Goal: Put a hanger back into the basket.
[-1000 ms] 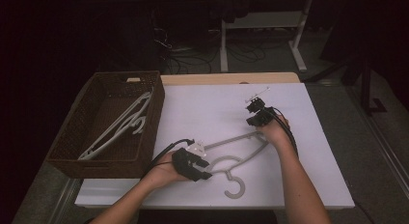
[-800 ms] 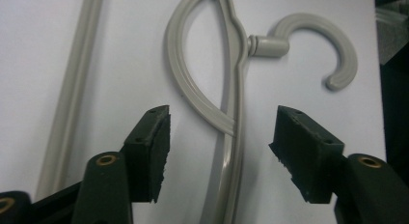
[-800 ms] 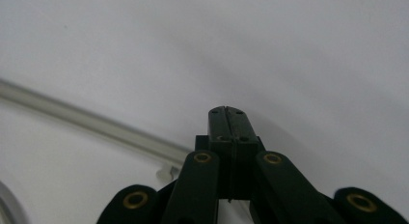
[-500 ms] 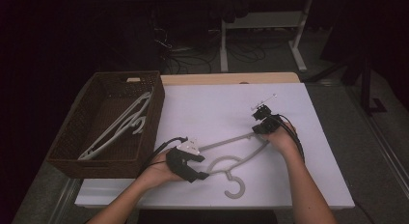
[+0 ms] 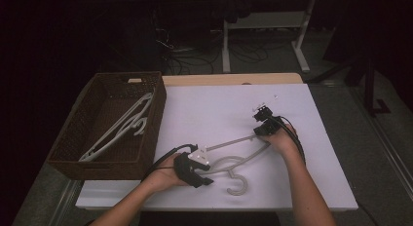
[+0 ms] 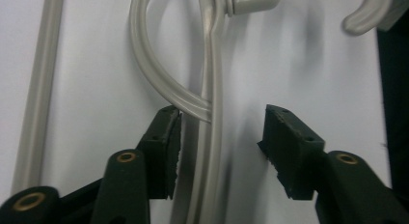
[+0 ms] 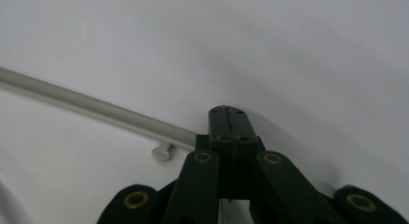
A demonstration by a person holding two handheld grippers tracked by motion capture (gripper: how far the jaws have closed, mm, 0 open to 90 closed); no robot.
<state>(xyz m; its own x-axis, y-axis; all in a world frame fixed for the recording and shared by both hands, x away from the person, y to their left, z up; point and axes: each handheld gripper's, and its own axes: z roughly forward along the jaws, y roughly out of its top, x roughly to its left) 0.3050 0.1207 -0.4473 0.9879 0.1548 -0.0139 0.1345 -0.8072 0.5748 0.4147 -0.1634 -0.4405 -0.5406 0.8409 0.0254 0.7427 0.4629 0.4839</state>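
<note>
A grey plastic hanger (image 5: pixel 229 144) lies flat on the white table top (image 5: pixel 219 104), its hook (image 5: pixel 237 186) toward the near edge. My left gripper (image 5: pixel 207 179) is at the hanger's left end. In the left gripper view the left gripper (image 6: pixel 219 132) has just been closing, with the hanger's arm (image 6: pixel 212 89) between the jaws and a gap still beside the right pad (image 6: pixel 284 147). My right gripper (image 5: pixel 262 132) is at the hanger's right end. In the right gripper view the right gripper (image 7: pixel 226 113) is shut with nothing between its jaws. The hanger's bar (image 7: pixel 96 108) ends against its left jaw.
A brown wicker basket (image 5: pixel 97 167) stands at the table's left edge with white hangers (image 5: pixel 122 128) in it. Beyond the table a wooden edge (image 5: pixel 229 79) shows, then dark floor with cables and white desk legs (image 5: pixel 226 46).
My right gripper has come a little nearer to the hanger's right end. The left gripper's jaws have narrowed around the hanger's arm. The hanger has not moved.
</note>
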